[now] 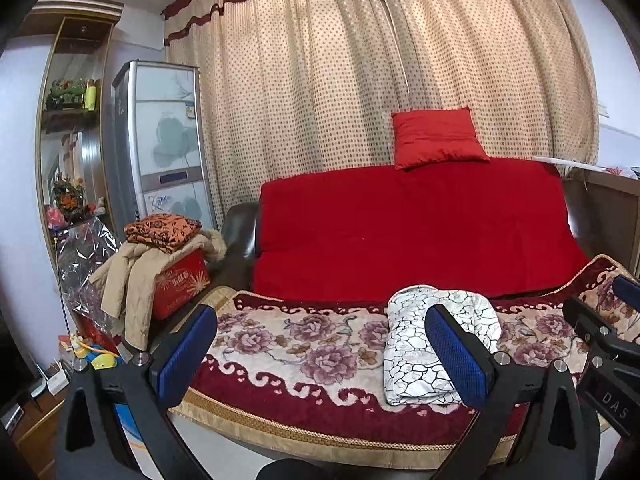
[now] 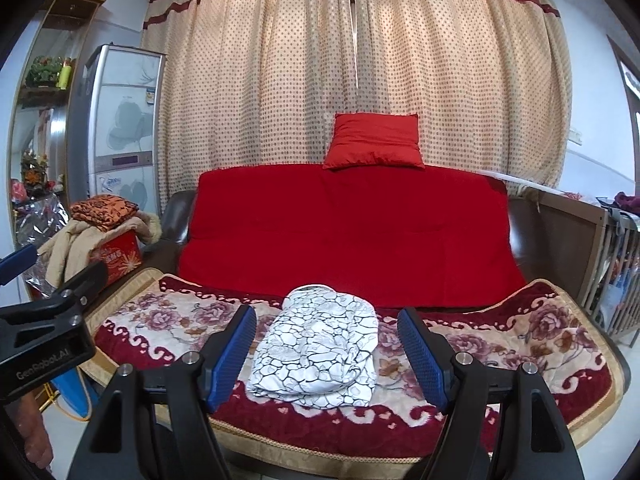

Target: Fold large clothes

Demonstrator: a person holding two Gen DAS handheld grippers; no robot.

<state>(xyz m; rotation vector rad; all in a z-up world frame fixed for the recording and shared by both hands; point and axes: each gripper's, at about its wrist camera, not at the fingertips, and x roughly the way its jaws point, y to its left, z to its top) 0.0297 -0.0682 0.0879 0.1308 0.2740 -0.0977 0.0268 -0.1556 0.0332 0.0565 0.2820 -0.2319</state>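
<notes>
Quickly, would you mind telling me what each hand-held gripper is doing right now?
Left hand-held gripper: open, holding nothing.
Right hand-held gripper: open, holding nothing.

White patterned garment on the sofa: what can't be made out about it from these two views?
- White patterned garment: its type and sleeves, since it lies bundled in both views.
- Its right side in the left wrist view, covered by a left gripper finger.
- Its underside, against the floral blanket.
</notes>
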